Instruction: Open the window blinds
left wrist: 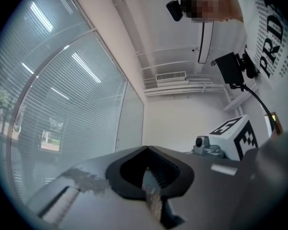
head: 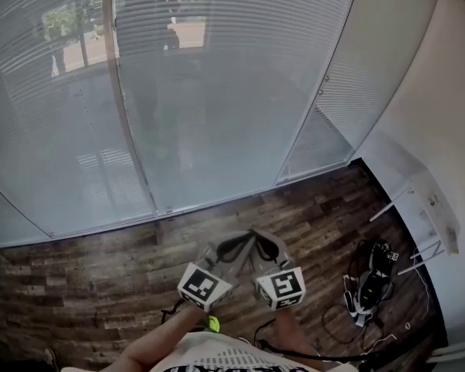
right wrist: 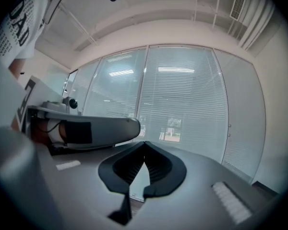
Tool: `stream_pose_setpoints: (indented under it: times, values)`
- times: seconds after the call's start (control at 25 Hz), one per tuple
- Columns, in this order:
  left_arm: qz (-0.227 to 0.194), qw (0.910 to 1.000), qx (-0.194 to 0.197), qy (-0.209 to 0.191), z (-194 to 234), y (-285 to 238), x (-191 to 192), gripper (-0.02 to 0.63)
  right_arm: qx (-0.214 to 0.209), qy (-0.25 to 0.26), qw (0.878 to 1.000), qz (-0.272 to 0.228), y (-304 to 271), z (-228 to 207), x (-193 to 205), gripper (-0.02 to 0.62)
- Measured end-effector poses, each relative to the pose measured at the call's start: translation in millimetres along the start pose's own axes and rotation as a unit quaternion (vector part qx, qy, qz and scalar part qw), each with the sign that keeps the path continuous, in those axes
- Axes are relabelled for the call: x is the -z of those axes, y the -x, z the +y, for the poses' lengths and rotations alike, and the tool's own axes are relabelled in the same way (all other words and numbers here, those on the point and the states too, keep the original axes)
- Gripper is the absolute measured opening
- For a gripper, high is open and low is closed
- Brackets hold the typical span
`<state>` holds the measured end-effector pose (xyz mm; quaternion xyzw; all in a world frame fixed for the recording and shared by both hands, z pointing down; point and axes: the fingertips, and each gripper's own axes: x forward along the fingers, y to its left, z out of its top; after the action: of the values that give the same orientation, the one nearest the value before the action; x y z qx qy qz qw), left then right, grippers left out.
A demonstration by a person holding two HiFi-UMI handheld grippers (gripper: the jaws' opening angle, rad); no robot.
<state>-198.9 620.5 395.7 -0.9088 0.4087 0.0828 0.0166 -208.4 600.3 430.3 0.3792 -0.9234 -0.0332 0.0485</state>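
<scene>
Both grippers, the left gripper (head: 236, 245) and the right gripper (head: 267, 246), are held side by side short of the blinds (head: 217, 91), jaws pressed together on nothing. The blinds are lowered across the window ahead. Their thin slats are judged light, bendy and easily creased, so a control is better gripped than a slat. Two small knobs (head: 323, 84) on the frame at the blinds' right edge are a likely hold. Bare floor (head: 101, 277) is left open below the blinds, and cables (head: 368, 285) are to be avoided to their right.
</scene>
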Motion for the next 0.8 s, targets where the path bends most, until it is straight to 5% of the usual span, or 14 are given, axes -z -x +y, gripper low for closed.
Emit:
stream_pose_setpoints:
  times: [0.32,0.8]
  values:
    - [0.022,0.9997,0.006,0.004,50.6,-33.9,19.3,-0.008,0.008,0.004,1.000,-0.002,-37.5,-37.3,0.4,0.009]
    - [-0.012,0.9994,0.029,-0.015,144.8,-89.2,-5.8,-0.007,0.017,0.029,0.999,-0.018,-133.9,-84.6,-30.7,0.009]
